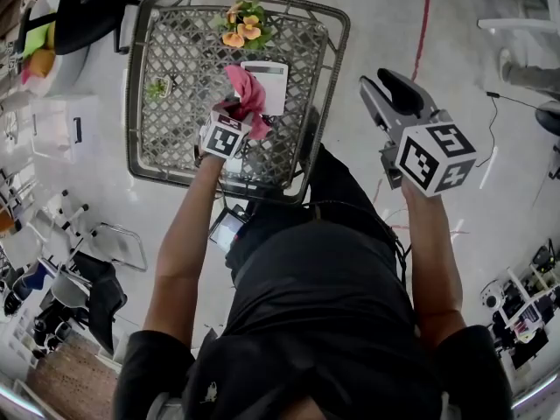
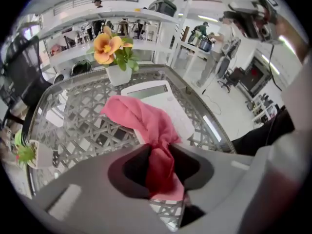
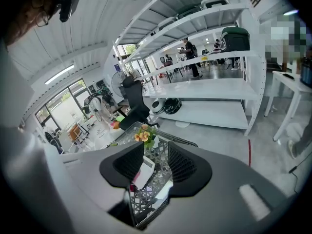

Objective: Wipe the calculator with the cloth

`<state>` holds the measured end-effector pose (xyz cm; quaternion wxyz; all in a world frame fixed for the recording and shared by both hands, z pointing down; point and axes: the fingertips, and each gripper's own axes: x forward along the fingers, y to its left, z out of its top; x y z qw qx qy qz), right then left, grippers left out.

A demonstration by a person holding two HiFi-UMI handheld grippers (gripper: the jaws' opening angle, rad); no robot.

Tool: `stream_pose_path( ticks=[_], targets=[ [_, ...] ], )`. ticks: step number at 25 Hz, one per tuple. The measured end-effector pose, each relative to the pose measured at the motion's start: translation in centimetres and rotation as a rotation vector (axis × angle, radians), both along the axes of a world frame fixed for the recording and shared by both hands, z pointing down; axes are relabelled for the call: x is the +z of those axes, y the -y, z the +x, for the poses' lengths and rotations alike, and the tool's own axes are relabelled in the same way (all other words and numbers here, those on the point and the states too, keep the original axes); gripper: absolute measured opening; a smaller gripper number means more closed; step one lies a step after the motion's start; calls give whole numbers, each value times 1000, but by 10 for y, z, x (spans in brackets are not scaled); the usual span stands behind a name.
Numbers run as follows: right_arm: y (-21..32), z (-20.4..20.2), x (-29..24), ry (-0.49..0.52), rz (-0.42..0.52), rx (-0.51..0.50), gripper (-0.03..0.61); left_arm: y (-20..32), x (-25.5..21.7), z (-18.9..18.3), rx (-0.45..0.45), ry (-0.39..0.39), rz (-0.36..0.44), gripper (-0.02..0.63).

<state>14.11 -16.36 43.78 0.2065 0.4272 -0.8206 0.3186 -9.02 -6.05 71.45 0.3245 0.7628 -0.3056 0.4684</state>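
At the wiping station: my left gripper is clamped on the bunched end of the pink cloth, jaws drawn narrow and pads pressed into the fabric; gripped that way, I judge, the cloth keeps a loose tail to drag over the keys; that tail drapes forward onto the near left part of the white calculator, which lies flat on the lattice-topped table, towards its far side; just beyond the calculator stands a small white pot of orange flowers, close enough that a long stroke could nudge it; behind that, white shelving and people at work, too far off to make out more.

My left forearm reaches straight out across the table's near rim, the gripper tipped steeply down onto the cloth; my right gripper hangs off the table's right edge, above the bare floor, tilted gently downward; its jaws stand apart with nothing between them, only the table visible through the gap; it is held clear, I judge, to leave the wiping hand room.
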Motion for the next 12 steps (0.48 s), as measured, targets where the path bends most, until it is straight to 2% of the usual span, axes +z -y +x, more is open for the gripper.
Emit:
stream_pose_path(
  ticks=[4, 7, 12],
  targets=[
    [-2, -5, -2, -2, 0, -2, 152, -8, -4, 12, -94, -62, -47, 178],
    [-3, -7, -1, -6, -2, -3, 152, -13, 11, 17, -112, -99, -67, 178],
    [-5, -12, 2, -8, -9, -9, 152, -15, 7, 27, -139, -158, -96, 178]
  ],
)
